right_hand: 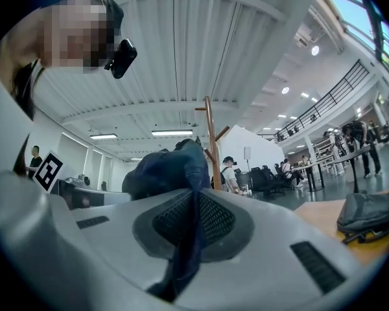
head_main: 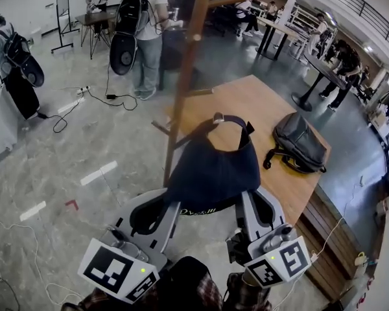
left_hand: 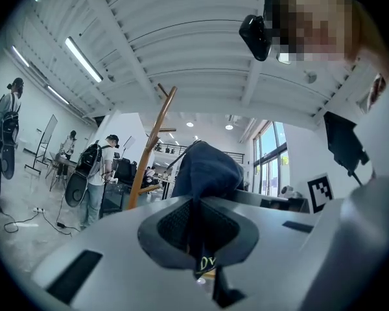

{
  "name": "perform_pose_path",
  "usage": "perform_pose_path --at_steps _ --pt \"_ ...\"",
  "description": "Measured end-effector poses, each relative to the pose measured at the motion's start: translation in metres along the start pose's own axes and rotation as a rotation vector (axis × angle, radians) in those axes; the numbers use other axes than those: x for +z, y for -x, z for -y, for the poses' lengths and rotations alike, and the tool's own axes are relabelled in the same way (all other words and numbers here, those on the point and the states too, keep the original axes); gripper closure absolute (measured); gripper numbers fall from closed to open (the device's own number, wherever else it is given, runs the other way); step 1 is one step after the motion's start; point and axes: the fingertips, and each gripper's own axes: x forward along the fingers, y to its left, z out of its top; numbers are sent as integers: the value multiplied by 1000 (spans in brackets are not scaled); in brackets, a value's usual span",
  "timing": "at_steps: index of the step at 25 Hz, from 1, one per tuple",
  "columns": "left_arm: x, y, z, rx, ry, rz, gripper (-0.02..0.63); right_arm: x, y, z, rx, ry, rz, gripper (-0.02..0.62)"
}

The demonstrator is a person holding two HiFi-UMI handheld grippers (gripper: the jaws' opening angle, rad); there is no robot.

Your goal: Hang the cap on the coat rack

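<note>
Both grippers hold a dark navy cap [head_main: 214,167] over the floor, in front of the wooden table [head_main: 246,102]. My left gripper [head_main: 174,199] is shut on the cap's left edge, and my right gripper [head_main: 249,198] is shut on its right edge. The cap's strap loop arches at the top, close beside the coat rack's slanting wooden pole [head_main: 185,76]. In the left gripper view the cap [left_hand: 207,170] bulges above the closed left gripper [left_hand: 196,238], with the coat rack [left_hand: 152,141] behind it. The right gripper view has cap [right_hand: 168,170] fabric pinched in the right gripper [right_hand: 194,232], coat rack [right_hand: 212,141] beyond.
A grey backpack [head_main: 298,141] lies on the table's right part. A person with a black backpack [head_main: 139,24] stands behind the rack, another person [head_main: 13,63] at far left. Cables [head_main: 84,99] and tape marks [head_main: 98,172] lie on the floor. Tables and people fill the back right.
</note>
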Motion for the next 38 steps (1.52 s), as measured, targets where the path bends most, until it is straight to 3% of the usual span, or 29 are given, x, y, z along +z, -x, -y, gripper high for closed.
perform_pose_path --at_steps 9,25,33,38 --pt "-2 -39 -35 5 24 -11 588 -9 -44 28 -1 -4 -22 575" --pt "11 -139 -63 171 -7 56 588 8 -123 119 199 -15 1 575" --pt "20 -149 -65 223 -18 81 588 17 -136 128 259 -13 13 575" --pt "34 -152 -71 217 -23 106 588 30 -147 125 277 3 34 575"
